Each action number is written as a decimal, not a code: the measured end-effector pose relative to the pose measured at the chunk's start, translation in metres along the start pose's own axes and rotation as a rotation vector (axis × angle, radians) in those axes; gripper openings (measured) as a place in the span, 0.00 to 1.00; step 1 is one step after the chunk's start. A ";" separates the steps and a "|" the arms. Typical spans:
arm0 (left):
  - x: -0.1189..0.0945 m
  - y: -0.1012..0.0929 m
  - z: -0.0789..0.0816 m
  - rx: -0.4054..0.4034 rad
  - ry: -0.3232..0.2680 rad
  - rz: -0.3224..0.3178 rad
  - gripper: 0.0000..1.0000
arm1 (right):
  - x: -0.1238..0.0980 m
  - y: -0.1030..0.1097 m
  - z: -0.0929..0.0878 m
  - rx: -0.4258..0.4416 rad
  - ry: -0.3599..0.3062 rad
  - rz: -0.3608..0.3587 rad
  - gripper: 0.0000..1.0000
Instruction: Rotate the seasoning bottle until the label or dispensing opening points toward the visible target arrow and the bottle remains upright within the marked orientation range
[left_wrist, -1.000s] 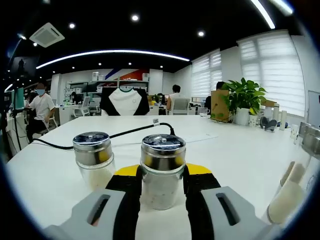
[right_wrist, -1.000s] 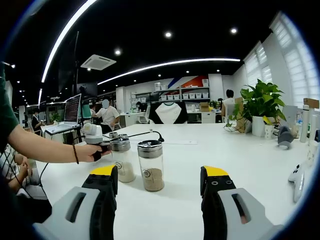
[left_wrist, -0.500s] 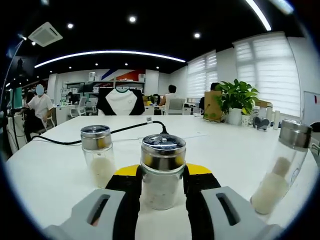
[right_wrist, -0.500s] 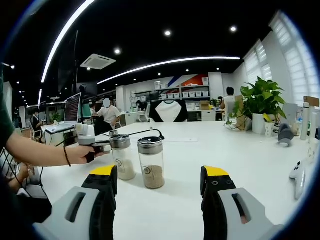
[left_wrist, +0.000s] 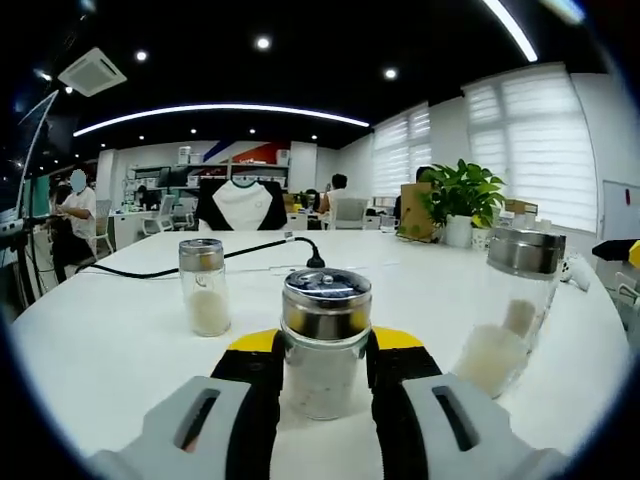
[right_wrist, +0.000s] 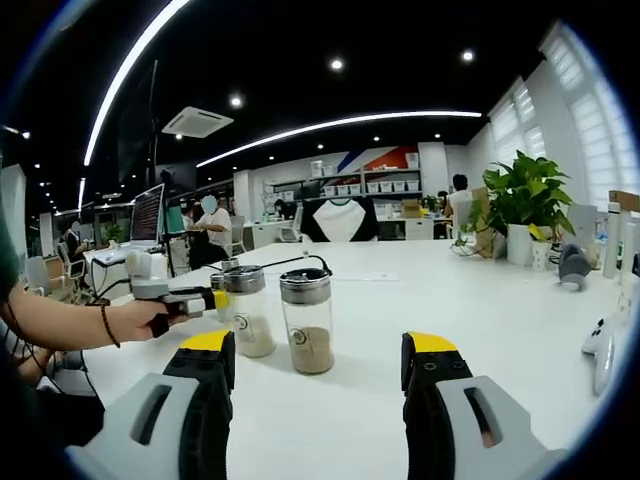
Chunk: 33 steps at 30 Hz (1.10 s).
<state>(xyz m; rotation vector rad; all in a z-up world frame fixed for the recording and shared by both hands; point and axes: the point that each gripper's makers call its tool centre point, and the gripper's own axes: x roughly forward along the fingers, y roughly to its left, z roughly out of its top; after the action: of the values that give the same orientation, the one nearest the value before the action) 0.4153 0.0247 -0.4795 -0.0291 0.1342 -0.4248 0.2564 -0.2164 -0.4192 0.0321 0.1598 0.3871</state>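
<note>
Two jaws of left gripper (left_wrist: 320, 385) clamp seasoning bottle (left_wrist: 324, 340) at its glass body, upright on white table (left_wrist: 110, 340), centre; likely smooth, slippery, breakable; right gripper (right_wrist: 318, 385) wide, empty.

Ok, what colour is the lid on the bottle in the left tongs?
Shiny silver metal lid, clearest in the left gripper view.

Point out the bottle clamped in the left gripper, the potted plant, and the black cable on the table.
Clamped seasoning bottle (left_wrist: 325, 305), left gripper view, on its metal lid band.
Potted plant (right_wrist: 527, 200), right gripper view, on its leaves.
Black cable (left_wrist: 250, 250), left gripper view, on its run across the table.
</note>
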 end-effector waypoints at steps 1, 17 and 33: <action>-0.003 -0.002 0.000 0.001 -0.002 0.000 0.34 | 0.000 0.001 0.000 -0.001 -0.001 0.001 0.68; -0.042 -0.025 -0.006 0.015 -0.003 0.006 0.34 | 0.000 0.008 -0.006 0.004 0.006 0.008 0.68; -0.043 -0.026 -0.007 0.006 -0.012 -0.009 0.40 | 0.001 0.012 -0.011 0.012 0.014 0.020 0.69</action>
<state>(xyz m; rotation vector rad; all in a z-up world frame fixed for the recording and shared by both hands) 0.3647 0.0183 -0.4799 -0.0267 0.1213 -0.4341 0.2508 -0.2048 -0.4292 0.0424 0.1761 0.4068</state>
